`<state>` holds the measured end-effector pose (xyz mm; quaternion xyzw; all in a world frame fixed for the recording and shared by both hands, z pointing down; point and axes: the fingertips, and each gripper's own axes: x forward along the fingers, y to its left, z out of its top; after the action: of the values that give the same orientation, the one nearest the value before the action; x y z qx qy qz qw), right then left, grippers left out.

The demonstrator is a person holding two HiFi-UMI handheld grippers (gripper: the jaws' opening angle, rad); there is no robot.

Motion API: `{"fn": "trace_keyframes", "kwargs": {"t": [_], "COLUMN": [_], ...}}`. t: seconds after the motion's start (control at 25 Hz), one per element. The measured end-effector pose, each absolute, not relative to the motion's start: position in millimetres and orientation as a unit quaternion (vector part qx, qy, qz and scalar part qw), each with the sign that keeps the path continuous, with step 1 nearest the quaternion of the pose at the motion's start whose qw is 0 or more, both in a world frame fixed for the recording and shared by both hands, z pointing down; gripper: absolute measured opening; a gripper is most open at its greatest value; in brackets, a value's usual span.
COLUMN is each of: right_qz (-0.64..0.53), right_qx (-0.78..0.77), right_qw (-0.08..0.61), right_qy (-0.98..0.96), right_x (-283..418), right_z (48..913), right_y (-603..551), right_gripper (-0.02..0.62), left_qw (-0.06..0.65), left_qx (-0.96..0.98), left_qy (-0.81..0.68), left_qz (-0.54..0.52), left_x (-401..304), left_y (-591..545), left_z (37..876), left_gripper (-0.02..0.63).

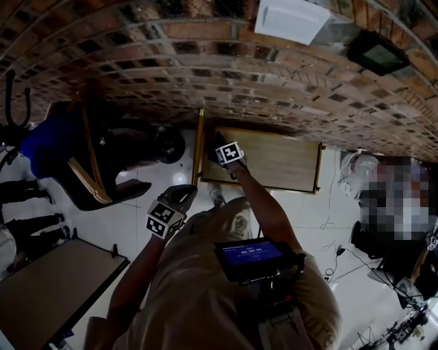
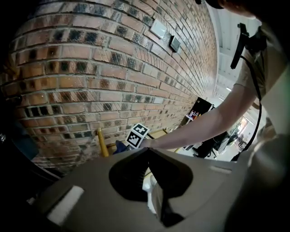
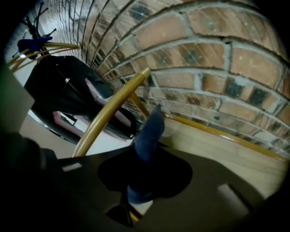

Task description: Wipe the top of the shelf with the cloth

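Observation:
The shelf top [image 1: 280,160] is a pale wooden board against the brick wall, edged by a brass-coloured rail [image 1: 198,147]. My right gripper [image 1: 230,156] reaches to its left end, shut on a dark blue cloth [image 3: 149,131]. The cloth sticks out past the jaws over the wood [image 3: 217,145], close to the rail [image 3: 108,113]. My left gripper [image 1: 179,197] hangs lower and nearer my body, off the shelf, with its jaws together and nothing in them. In the left gripper view [image 2: 147,156] the right gripper's marker cube [image 2: 137,134] and a bit of blue cloth [image 2: 120,146] show by the wall.
A chair [image 1: 96,181] draped with dark and blue clothing stands left of the shelf. A dark table [image 1: 48,287] fills the lower left. A white box [image 1: 291,19] and a dark fixture [image 1: 376,51] hang on the brick wall. Cables and a person [image 1: 404,205] are on the right.

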<state>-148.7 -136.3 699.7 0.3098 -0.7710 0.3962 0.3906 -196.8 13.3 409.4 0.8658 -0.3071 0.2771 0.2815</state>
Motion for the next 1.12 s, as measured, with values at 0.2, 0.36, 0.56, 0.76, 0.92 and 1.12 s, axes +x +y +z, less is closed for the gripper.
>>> {"fn": "trace_keyframes", "kwargs": {"t": [0.2, 0.36, 0.56, 0.76, 0.92, 1.12], "right_qz": [0.425, 0.454, 0.439, 0.374, 0.404, 0.436], "right_qx": [0.304, 0.309, 0.311, 0.315, 0.369, 0.424], "right_qw": [0.398, 0.415, 0.439, 0.513, 0.508, 0.46], "right_qy": [-0.754, -0.725, -0.719, -0.705, -0.665, -0.647], "right_x": [-188.8, -202.6, -199.9, -152.5, -59.1, 44.3], "right_z": [728.1, 757.2, 771.7, 775.3, 782.0, 783.7], "right_y": [-142.5, -143.9, -151.9, -147.5, -129.3, -123.9], "right_gripper": [0.084, 0.084, 0.083, 0.084, 0.083, 0.081], "left_qw": [0.282, 0.282, 0.298, 0.31, 0.314, 0.296], "left_qx": [0.859, 0.85, 0.84, 0.842, 0.847, 0.858], "left_qy": [-0.321, -0.331, -0.343, -0.33, -0.305, -0.269], "left_qz": [0.281, 0.297, 0.297, 0.293, 0.302, 0.323], "left_x": [-225.7, -248.2, -264.3, -254.0, -228.8, -187.9], "left_y": [26.4, 37.2, 44.8, 54.3, 57.2, 52.5], "left_z": [407.0, 409.1, 414.5, 420.2, 424.0, 424.0], "left_gripper": [0.0, 0.0, 0.0, 0.0, 0.0, 0.0]}}
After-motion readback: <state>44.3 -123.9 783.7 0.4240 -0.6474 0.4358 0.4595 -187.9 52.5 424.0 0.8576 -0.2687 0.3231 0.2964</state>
